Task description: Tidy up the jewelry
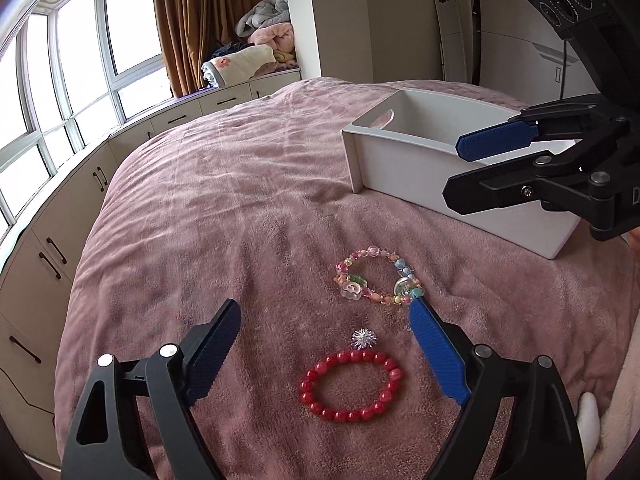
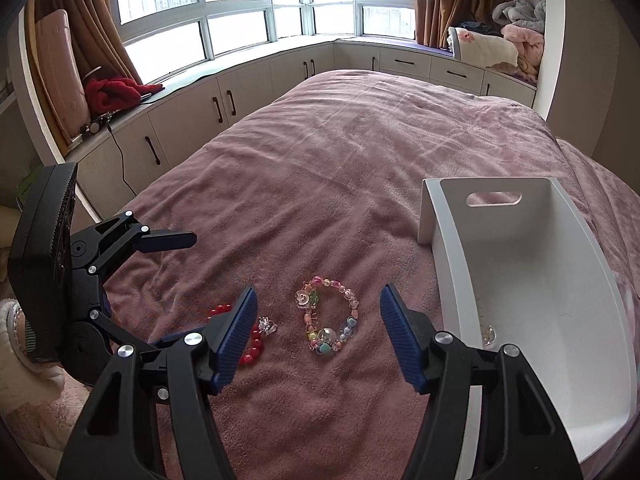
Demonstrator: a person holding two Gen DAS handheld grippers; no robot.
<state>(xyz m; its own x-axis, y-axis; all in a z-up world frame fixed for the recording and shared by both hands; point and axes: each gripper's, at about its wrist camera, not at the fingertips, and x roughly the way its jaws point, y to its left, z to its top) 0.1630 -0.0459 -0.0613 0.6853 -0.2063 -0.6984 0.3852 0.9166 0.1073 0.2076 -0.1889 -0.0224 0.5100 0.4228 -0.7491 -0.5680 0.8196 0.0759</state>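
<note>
A red bead bracelet (image 1: 351, 385) lies on the pink bedspread (image 1: 240, 200) between my open left gripper's (image 1: 325, 310) fingers. A small silver sparkly ring (image 1: 363, 338) lies just beyond it. A multicoloured charm bracelet (image 1: 376, 276) lies farther on. A white box (image 1: 404, 160) stands at the right; a small clear piece (image 2: 489, 335) lies inside it. My right gripper (image 2: 316, 300) is open and empty, with the charm bracelet (image 2: 327, 314) between its fingers. The red bracelet (image 2: 252, 350) is partly hidden behind its left finger, next to the ring (image 2: 266, 325).
The bed is wide, with wrinkled pink cover (image 2: 340, 140) beyond the jewelry. Cabinets (image 2: 240, 96) and windows run around the far side. Folded blankets (image 2: 508, 44) sit on the window seat. The left gripper (image 2: 120, 280) shows at the right wrist view's left edge.
</note>
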